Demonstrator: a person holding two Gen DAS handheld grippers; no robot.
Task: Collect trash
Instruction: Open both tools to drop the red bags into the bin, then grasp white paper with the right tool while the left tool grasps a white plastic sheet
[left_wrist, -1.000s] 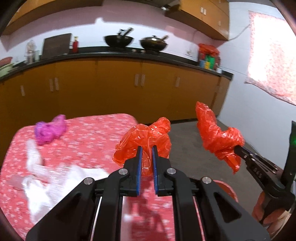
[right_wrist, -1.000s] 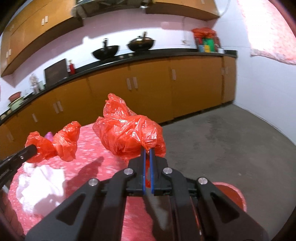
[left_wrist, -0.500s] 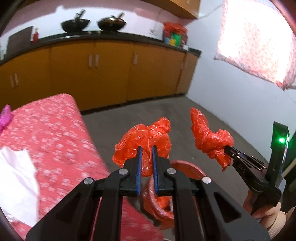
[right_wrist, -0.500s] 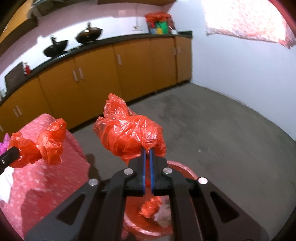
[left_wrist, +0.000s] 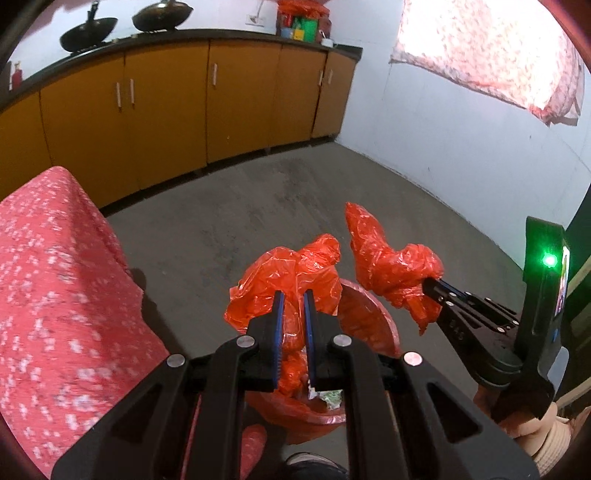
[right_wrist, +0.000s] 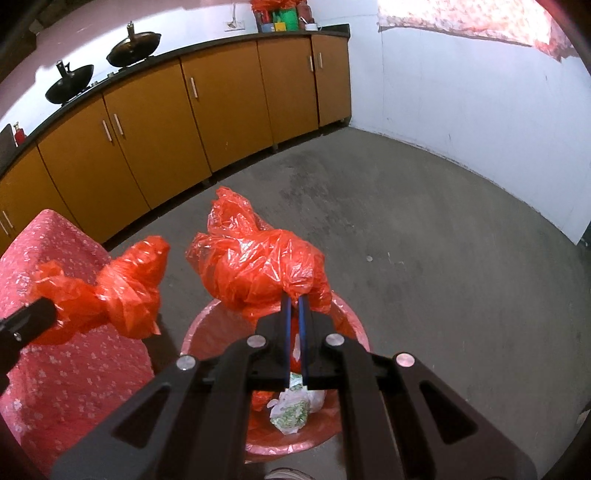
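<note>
My left gripper (left_wrist: 293, 295) is shut on a crumpled red plastic bag (left_wrist: 291, 273) and holds it above a red-lined trash bin (left_wrist: 369, 321) on the floor. My right gripper (right_wrist: 294, 301) is shut on a second crumpled red plastic bag (right_wrist: 258, 269) and holds it over the same bin (right_wrist: 347, 314). The bin holds white-green wrappers (right_wrist: 291, 406) and red scraps. The right gripper with its bag (left_wrist: 395, 266) shows at the right of the left wrist view. The left gripper's bag (right_wrist: 122, 288) shows at the left of the right wrist view.
A table with a red flowered cloth (left_wrist: 55, 295) stands just left of the bin. Orange kitchen cabinets (left_wrist: 166, 107) with woks (left_wrist: 88, 31) on the counter run along the back. A white wall (left_wrist: 461, 147) and grey concrete floor (right_wrist: 443, 240) lie to the right.
Both grippers have swung right from over the table to above the bin, each still holding its red bag. The table's trash has left the view.
</note>
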